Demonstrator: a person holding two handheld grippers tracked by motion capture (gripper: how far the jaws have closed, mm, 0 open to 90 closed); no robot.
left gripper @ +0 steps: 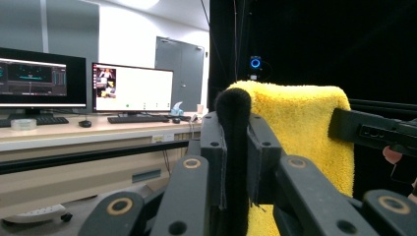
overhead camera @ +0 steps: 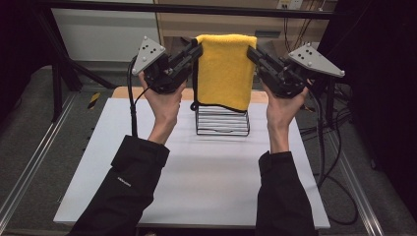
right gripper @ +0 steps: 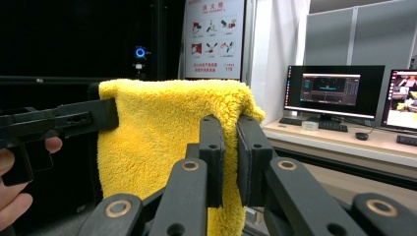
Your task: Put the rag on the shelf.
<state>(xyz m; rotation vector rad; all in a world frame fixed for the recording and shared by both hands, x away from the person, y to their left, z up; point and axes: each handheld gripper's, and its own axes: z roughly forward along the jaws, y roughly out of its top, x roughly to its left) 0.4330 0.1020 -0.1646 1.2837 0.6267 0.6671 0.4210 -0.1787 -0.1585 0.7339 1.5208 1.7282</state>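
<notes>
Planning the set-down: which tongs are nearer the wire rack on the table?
Left, narrowly. Both tongs hold the yellow towel above the wire rack: the left tongs grip its upper left edge, the right tongs its upper right edge, slightly farther off to the side.

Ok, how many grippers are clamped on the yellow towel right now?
2: left gripper on the yellow towel's left top corner, right gripper on its right top corner.

Wire rack (overhead camera: 222, 123) partly behind towel (overhead camera: 225, 69)
</notes>
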